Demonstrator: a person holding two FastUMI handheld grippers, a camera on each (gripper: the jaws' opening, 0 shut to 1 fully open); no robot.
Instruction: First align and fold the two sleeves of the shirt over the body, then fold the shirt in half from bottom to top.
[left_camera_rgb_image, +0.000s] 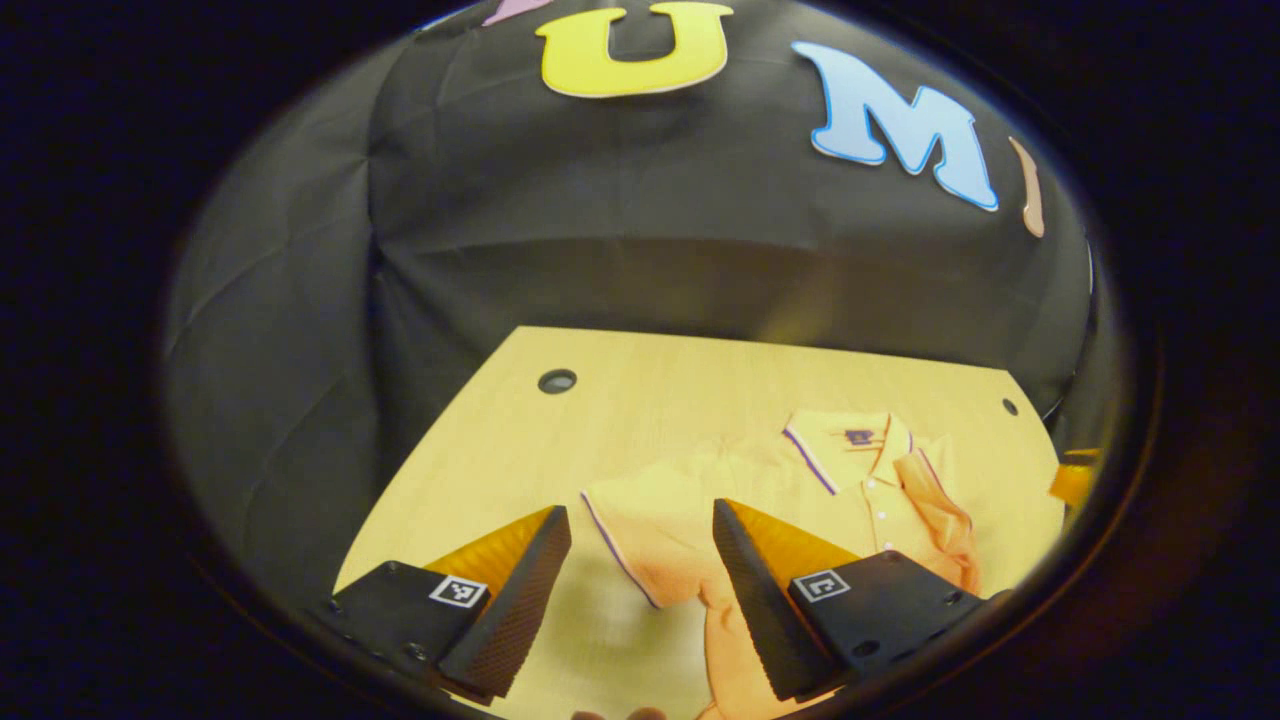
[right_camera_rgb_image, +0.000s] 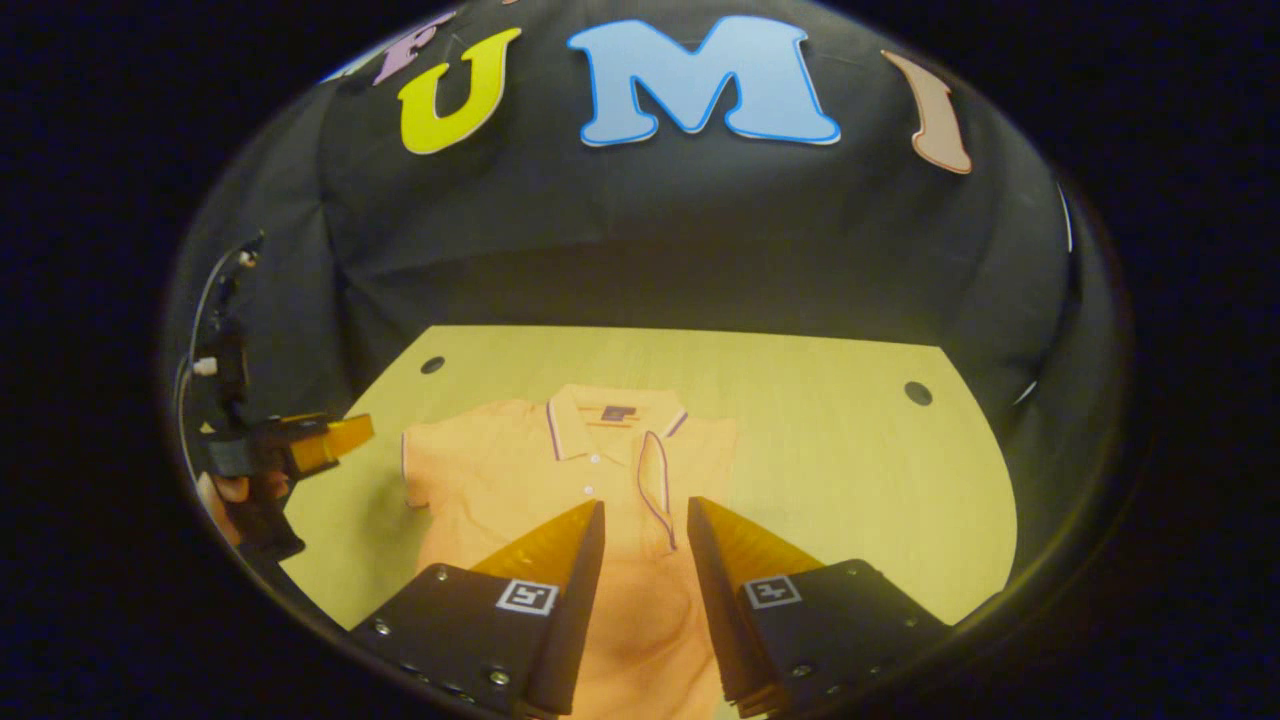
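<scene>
Two tools hang over a pale wooden surface (right_camera_rgb_image: 850, 470) on which an orange polo shirt (right_camera_rgb_image: 500, 480) lies flat, collar toward the dark booth wall at 12 o'clock. In the right gripper view, the right tool (right_camera_rgb_image: 645, 520) has its fingers apart with nothing between them, poised above the shirt's body near the button placket; one finger (right_camera_rgb_image: 575, 560) stands at about 7 o'clock of the placket's lower end and the other (right_camera_rgb_image: 725, 560) at about 5 o'clock. In this view one sleeve (right_camera_rgb_image: 660, 480) is already laid over the chest, its dark-piped cuff edge running down beside the buttons, while the other sleeve (right_camera_rgb_image: 425, 465) still spreads out flat toward 9 o'clock. Farther out at 9 o'clock, near the edge of the surface, the left tool (right_camera_rgb_image: 335, 440) shows, held by a hand (right_camera_rgb_image: 235, 495), well apart from the shirt. In the left gripper view, the left tool (left_camera_rgb_image: 640, 530) also has its fingers apart and empty, and the shirt (left_camera_rgb_image: 850, 480) lies toward 2 o'clock from its fingertips, with the spread sleeve (left_camera_rgb_image: 650, 530) reaching between and just beyond them. Small round holes (right_camera_rgb_image: 917, 392) mark the far corners of the surface.
</scene>
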